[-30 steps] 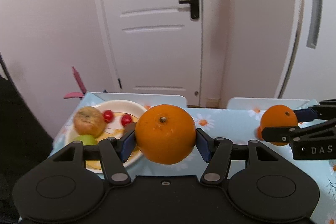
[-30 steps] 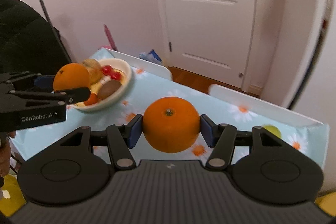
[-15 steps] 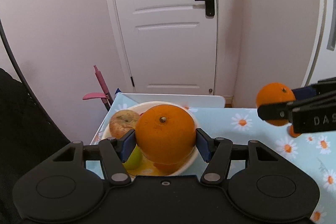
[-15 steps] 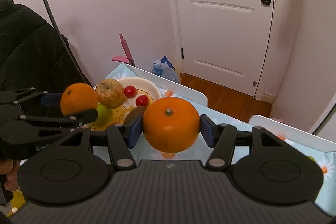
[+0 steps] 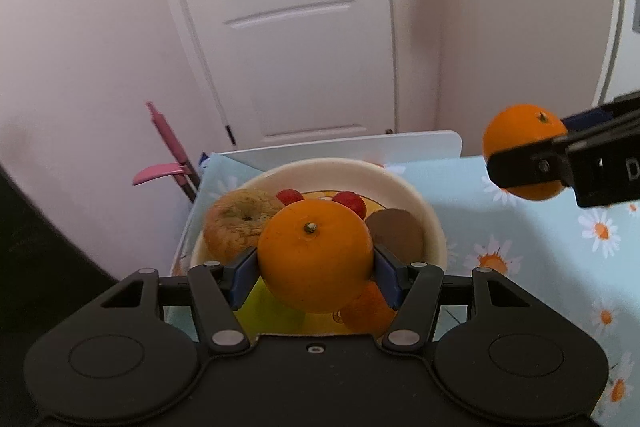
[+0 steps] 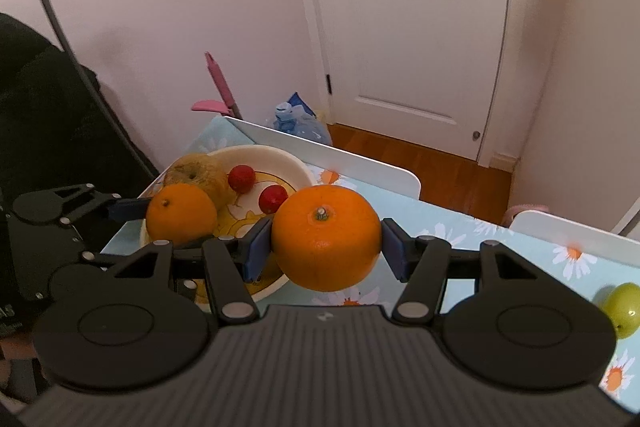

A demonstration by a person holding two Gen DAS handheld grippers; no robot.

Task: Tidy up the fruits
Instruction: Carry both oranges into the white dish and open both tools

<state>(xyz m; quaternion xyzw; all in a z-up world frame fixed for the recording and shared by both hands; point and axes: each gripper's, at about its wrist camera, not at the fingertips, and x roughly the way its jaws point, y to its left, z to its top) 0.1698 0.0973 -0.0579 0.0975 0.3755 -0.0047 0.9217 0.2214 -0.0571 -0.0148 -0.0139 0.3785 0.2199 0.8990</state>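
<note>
My left gripper [image 5: 316, 263] is shut on an orange [image 5: 315, 254] and holds it over the cream bowl [image 5: 424, 203]. The bowl holds a wrinkled apple [image 5: 236, 217], two red cherry tomatoes [image 5: 350, 202], a brown fruit [image 5: 396, 229], a green fruit and a small orange fruit [image 5: 368, 309]. My right gripper [image 6: 326, 247] is shut on a second orange [image 6: 326, 238], held above the table to the right of the bowl [image 6: 288, 159]. The left gripper's orange [image 6: 181, 213] also shows in the right wrist view, and the right gripper's orange [image 5: 524, 151] in the left wrist view.
The table has a light-blue daisy cloth [image 5: 520, 247] and a white raised edge [image 6: 328, 155] at the far side. A green fruit [image 6: 622, 309] lies on the cloth at the right. A pink tool [image 5: 168, 155], a black coat [image 6: 36, 115] and a white door [image 6: 416, 19] lie beyond.
Both grippers have moved left toward the bowl with their oranges. My left orange now hangs over the bowl; the right one has come closer to the bowl's right rim.
</note>
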